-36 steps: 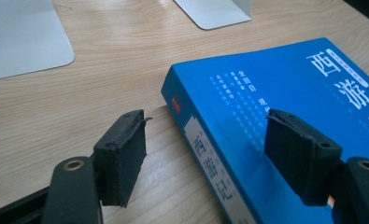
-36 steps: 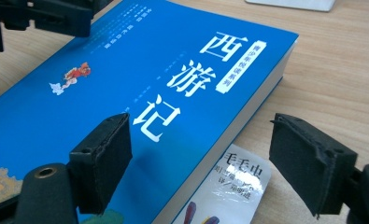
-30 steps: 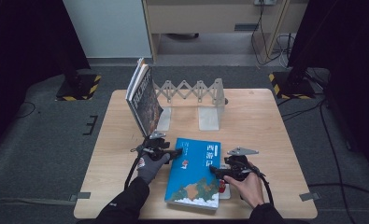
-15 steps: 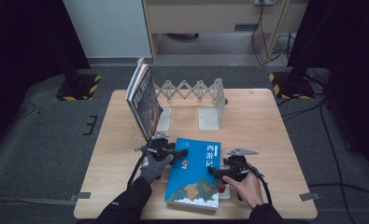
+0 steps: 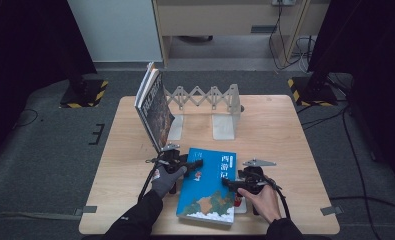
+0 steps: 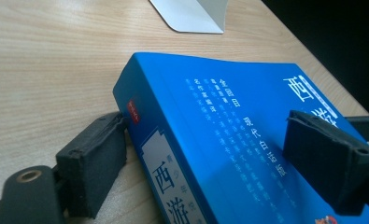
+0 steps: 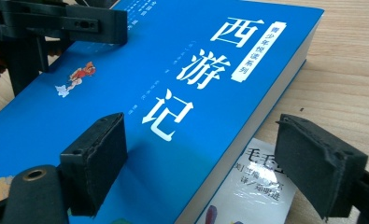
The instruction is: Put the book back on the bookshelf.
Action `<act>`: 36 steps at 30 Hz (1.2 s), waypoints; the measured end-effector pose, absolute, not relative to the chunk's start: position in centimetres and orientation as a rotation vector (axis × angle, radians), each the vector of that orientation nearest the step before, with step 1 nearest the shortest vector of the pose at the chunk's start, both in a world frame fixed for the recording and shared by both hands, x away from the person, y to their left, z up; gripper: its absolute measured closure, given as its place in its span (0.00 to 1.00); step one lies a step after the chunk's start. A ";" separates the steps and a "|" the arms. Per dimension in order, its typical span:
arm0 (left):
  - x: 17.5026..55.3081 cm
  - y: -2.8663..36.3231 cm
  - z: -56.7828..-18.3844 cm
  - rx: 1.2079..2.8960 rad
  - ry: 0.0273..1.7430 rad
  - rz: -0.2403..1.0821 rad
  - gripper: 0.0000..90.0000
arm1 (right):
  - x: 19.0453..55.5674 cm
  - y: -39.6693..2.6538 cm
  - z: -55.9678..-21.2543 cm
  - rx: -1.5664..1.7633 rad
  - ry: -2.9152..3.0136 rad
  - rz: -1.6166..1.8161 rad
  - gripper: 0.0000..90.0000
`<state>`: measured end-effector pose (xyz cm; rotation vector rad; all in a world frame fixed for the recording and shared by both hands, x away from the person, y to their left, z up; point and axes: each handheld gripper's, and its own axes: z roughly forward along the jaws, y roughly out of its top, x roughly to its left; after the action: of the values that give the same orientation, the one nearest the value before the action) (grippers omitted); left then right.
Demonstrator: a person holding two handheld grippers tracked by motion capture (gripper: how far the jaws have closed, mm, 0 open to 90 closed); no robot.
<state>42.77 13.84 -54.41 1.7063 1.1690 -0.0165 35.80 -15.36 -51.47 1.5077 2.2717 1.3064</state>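
book: blue book flat on the near middle of the table, cover reads 西游记 | under it: smaller white book, 毛 legible | left gripper: jaws just opening, straddling spine edge, not clamped | right gripper: jaws apart over page edge, not pressing | behind: folding rack, leaning book

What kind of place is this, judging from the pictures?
Probably a recording lab rather than a home: a lone wooden table on grey carpet, dark curtains at both sides, and hazard-striped stand bases.
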 end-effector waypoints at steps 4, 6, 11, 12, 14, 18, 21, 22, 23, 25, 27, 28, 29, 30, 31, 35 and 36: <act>42.8 13.9 -54.4 1.706 1.168 -0.019 0.14 | 35.8 -15.4 -51.5 1.504 2.274 1.308 0.19; 42.8 13.9 -54.4 1.705 1.167 -0.023 0.14 | 35.9 -15.4 -51.5 1.507 2.277 1.306 0.19; 42.9 14.0 -54.6 1.666 1.186 -0.042 0.14 | 35.8 -15.4 -51.5 1.512 2.274 1.310 0.19; 43.0 14.1 -54.7 1.628 1.199 -0.062 0.14 | 35.8 -15.4 -51.5 1.511 2.274 1.310 0.19; 43.1 14.3 -55.0 1.556 1.220 -0.104 0.14 | 35.8 -15.4 -51.5 1.509 2.274 1.308 0.19; 43.2 14.6 -55.4 1.477 1.236 -0.148 0.14 | 35.8 -15.4 -51.5 1.509 2.276 1.311 0.19; 43.0 14.6 -55.0 1.555 1.234 -0.105 0.20 | 35.8 -15.4 -51.5 1.506 2.276 1.311 0.19; 42.9 14.6 -54.8 1.602 1.220 -0.082 0.22 | 35.8 -15.4 -51.5 1.507 2.275 1.312 0.19; 42.8 14.5 -54.7 1.635 1.209 -0.062 0.23 | 35.8 -15.4 -51.5 1.507 2.275 1.312 0.19; 42.6 14.3 -54.4 1.669 1.209 -0.061 0.20 | 35.8 -15.4 -51.6 1.508 2.275 1.313 0.19; 42.6 14.1 -54.1 1.701 1.207 -0.063 0.18 | 35.8 -15.4 -51.6 1.504 2.273 1.313 0.19; 42.5 13.9 -54.0 1.718 1.202 -0.052 0.16 | 35.8 -15.4 -51.6 1.504 2.273 1.314 0.19; 42.5 13.6 -53.9 1.737 1.197 -0.043 0.12 | 35.8 -15.4 -51.6 1.508 2.275 1.315 0.19; 42.5 13.5 -53.9 1.752 1.191 -0.036 0.10 | 35.8 -15.4 -51.6 1.510 2.277 1.318 0.19; 42.5 13.3 -53.8 1.760 1.190 -0.032 0.08 | 35.8 -15.4 -51.6 1.503 2.276 1.321 0.19; 42.5 13.3 -53.8 1.764 1.185 -0.034 0.07 | 35.8 -15.1 -51.8 1.509 2.285 1.345 0.19; 42.5 13.3 -53.8 1.764 1.185 -0.033 0.07 | 35.8 -15.1 -51.8 1.517 2.287 1.349 0.19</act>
<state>42.54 13.32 -53.84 1.7635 1.1846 -0.0331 35.77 -15.05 -51.80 1.5174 2.2867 1.3485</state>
